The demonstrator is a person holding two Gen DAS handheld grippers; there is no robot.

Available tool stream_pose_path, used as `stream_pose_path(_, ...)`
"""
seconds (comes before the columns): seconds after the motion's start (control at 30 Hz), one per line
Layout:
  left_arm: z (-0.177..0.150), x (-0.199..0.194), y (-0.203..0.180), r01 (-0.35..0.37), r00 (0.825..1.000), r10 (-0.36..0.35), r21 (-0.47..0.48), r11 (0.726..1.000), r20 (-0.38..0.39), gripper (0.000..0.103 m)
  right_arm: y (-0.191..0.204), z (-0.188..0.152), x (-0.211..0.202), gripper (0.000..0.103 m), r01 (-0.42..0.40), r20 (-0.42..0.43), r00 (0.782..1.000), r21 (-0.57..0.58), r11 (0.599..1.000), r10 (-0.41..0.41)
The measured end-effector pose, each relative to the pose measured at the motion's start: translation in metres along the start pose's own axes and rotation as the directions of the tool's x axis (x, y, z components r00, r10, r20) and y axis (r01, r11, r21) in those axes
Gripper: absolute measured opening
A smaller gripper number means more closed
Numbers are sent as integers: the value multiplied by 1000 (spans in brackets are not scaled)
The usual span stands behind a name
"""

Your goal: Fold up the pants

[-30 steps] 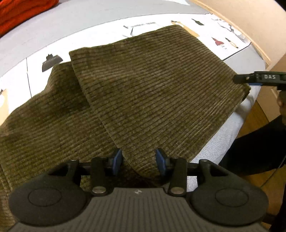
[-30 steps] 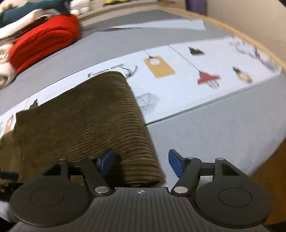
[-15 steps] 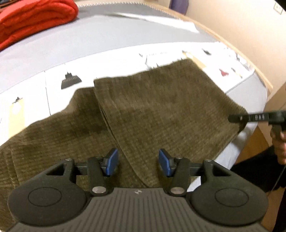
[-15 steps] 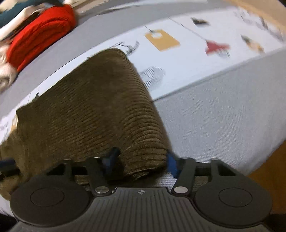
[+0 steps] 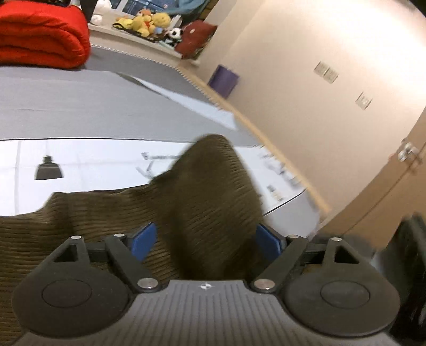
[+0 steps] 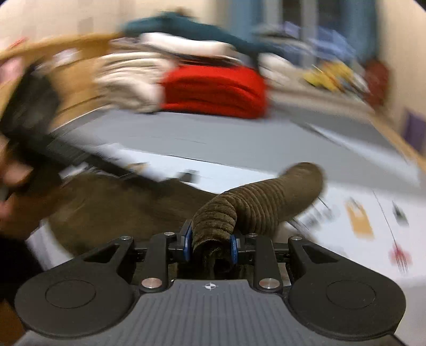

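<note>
Olive corduroy pants (image 5: 207,186) lie on a white printed sheet (image 5: 80,159) over a grey bed. In the left wrist view a raised hump of the pants stands between the wide blue pads (image 5: 143,241) of my left gripper (image 5: 206,241). Its jaws are opening and do not press the cloth. In the right wrist view my right gripper (image 6: 210,242) has its jaws closing on a bunched fold of the pants (image 6: 266,197), lifted off the sheet. A blurred hand (image 6: 10,186) with the other gripper's black body shows at the left.
A red folded blanket (image 5: 40,34) and stacked laundry (image 6: 138,79) lie at the bed's far side, with stuffed toys (image 5: 149,21) on a ledge behind. A purple bin (image 5: 223,79) stands by the wall. The bed's edge (image 5: 314,202) runs along the right.
The right gripper closed on the pants' folded edge and swung it up and to the left. The left gripper rose, tilted upward and widened its jaws; the cloth now humps up.
</note>
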State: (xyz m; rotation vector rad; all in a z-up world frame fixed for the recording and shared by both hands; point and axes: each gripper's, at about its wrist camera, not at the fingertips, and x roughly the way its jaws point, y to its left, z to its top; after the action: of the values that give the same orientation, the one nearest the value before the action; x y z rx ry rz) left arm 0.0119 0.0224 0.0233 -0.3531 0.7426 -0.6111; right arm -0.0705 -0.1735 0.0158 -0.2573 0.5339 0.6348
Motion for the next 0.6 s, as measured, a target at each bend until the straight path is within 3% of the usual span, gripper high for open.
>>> stream_pose_path(0.13, 0, 4, 1, -16, 1000, 16, -8, 1000, -10, 87, 43, -3, 18, 28, -71, -33, 997, -163, 984, 67)
stream_pose_path(0.23, -3, 13, 4, -93, 994, 92, -2, 996, -54, 82, 57, -2, 27, 28, -110, -49, 994, -202, 973, 102)
stream_pose_path(0.27, -5, 16, 6, -135, 988, 136, 13, 991, -73, 78, 61, -2, 29, 28, -117, -54, 993, -216, 969, 108)
stream_pose_path(0.33, -8, 23, 10, -223, 967, 228, 51, 973, -117, 43, 65, 0, 33, 28, -121, -64, 992, -227, 966, 109)
stream_pose_path(0.4, -9, 28, 16, -261, 952, 266, 51, 964, -153, 26, 65, 0, 38, 27, -119, -81, 991, -231, 966, 103)
stream_pose_path(0.6, -12, 28, 24, -292, 939, 293, 31, 956, -182, 19, 62, 8, 56, 34, -156, -140, 981, -176, 972, 132)
